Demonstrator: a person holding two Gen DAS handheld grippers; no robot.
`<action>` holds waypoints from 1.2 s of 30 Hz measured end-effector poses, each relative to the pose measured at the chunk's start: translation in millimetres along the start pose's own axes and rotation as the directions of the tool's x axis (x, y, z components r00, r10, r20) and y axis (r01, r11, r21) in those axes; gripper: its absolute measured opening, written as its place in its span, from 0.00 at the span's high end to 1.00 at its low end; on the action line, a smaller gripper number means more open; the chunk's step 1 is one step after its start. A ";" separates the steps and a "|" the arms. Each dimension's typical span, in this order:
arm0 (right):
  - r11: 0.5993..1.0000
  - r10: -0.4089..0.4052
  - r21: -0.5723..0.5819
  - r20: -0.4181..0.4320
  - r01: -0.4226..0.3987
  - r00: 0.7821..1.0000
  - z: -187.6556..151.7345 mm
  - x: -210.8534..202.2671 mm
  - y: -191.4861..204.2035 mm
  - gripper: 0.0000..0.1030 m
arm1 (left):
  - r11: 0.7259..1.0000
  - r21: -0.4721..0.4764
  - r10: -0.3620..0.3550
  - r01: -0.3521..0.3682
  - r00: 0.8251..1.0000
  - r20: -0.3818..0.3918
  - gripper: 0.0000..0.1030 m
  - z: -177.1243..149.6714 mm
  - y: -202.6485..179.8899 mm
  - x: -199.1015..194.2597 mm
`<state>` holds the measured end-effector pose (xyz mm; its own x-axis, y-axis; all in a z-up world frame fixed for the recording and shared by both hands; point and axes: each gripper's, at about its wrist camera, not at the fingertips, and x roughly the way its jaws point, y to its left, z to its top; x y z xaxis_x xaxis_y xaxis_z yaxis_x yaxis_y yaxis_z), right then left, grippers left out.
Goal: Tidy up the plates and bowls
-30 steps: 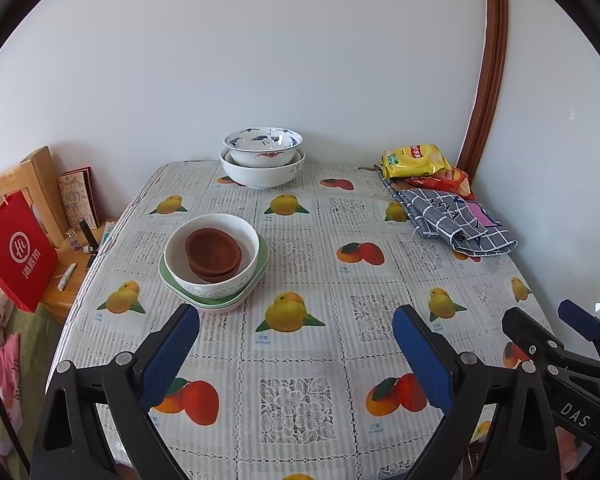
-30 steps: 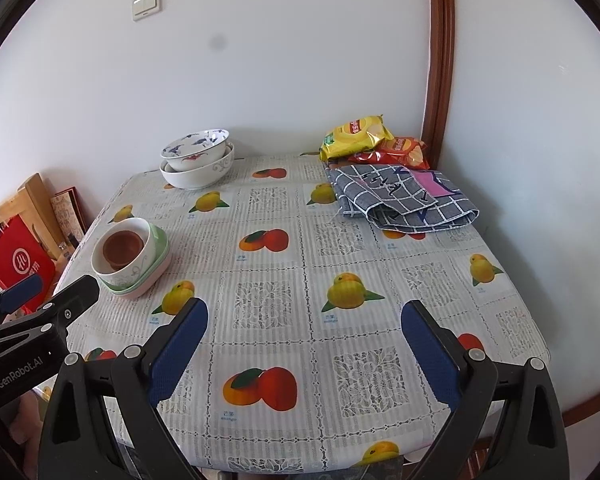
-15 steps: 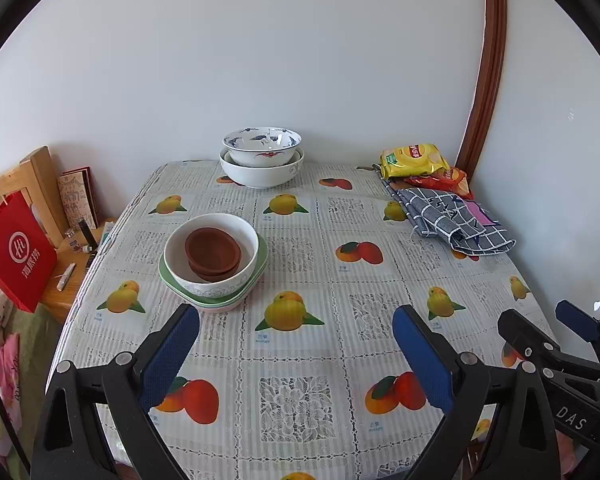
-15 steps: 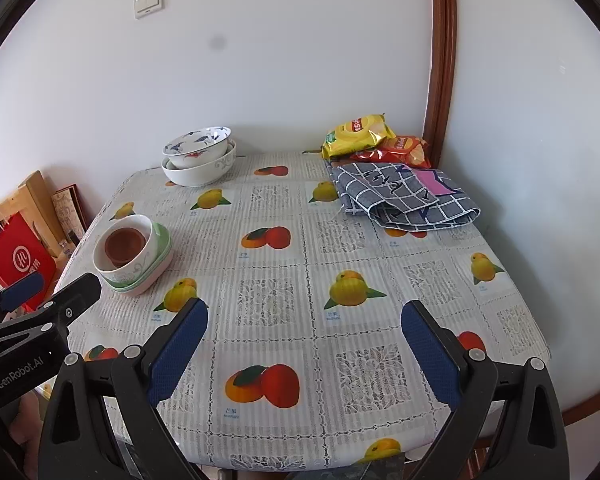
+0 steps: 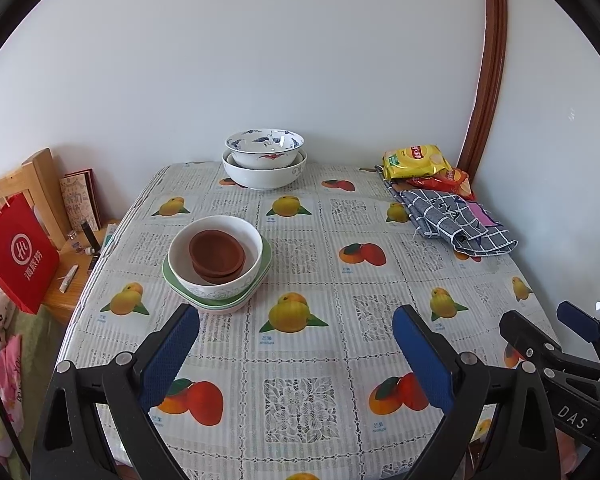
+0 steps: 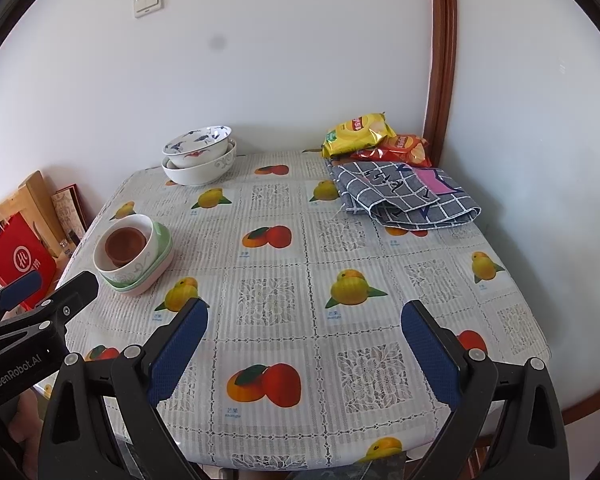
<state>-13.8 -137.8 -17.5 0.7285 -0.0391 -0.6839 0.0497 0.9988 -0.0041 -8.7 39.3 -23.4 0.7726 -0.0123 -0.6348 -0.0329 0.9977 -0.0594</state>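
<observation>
Two brown saucers (image 5: 217, 255) sit inside a white bowl (image 5: 244, 240), which rests on green and pink plates (image 5: 265, 265) at the table's left; this stack also shows in the right wrist view (image 6: 132, 256). At the back, a blue-patterned bowl (image 5: 265, 147) sits in a larger white bowl (image 5: 265, 174), also seen in the right wrist view (image 6: 199, 160). My left gripper (image 5: 296, 356) is open and empty above the table's near edge. My right gripper (image 6: 304, 352) is open and empty, to the right of the left one.
A fruit-print cloth (image 5: 300, 360) covers the table. A folded checked cloth (image 5: 456, 220) and snack bags (image 5: 416, 160) lie at the back right. A red bag (image 5: 18, 252) and a wooden stand (image 5: 44, 184) are off the left edge. Walls close the back and right.
Both grippers have drifted very slightly; the view barely shifts. The dishes have not moved.
</observation>
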 end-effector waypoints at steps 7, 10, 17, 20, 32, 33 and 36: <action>1.000 -0.001 0.001 -0.001 0.001 1.000 0.3 0.8 -0.2 0.06 | 1.000 0.000 0.001 -0.001 1.000 -0.001 0.05 -0.2 0.6 0.4; 1.000 0.002 0.003 -0.001 -0.002 1.000 0.1 1.4 0.4 0.06 | 1.000 0.001 0.000 0.000 1.000 0.000 0.05 0.3 0.3 -0.3; 1.000 0.003 0.001 -0.002 -0.003 1.000 -0.2 1.8 0.8 0.06 | 1.000 0.002 -0.002 0.002 1.000 0.002 0.05 0.8 0.7 -1.1; 1.000 0.003 0.003 -0.003 -0.003 1.000 -0.1 1.8 1.2 0.06 | 1.000 0.000 0.001 -0.001 1.000 0.000 0.05 0.3 1.7 -0.5; 1.000 0.009 0.003 -0.004 -0.009 1.000 -0.6 1.4 2.5 0.06 | 1.000 -0.004 0.003 -0.003 1.000 0.005 0.05 0.4 3.7 -2.1; 1.000 0.009 0.003 -0.003 -0.009 1.000 -0.6 1.3 2.6 0.06 | 1.000 -0.003 0.005 -0.005 1.000 0.006 0.05 0.4 3.8 -2.2; 1.000 0.012 0.001 0.000 -0.012 1.000 -0.4 0.5 3.2 0.06 | 1.000 -0.003 0.007 -0.007 1.000 0.007 0.05 0.4 3.7 -2.8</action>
<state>-13.6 -134.7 -18.2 0.7288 -0.0269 -0.6842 0.0417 0.9991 0.0051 -10.7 43.1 -21.5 0.7770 -0.0047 -0.6295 -0.0406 0.9975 -0.0575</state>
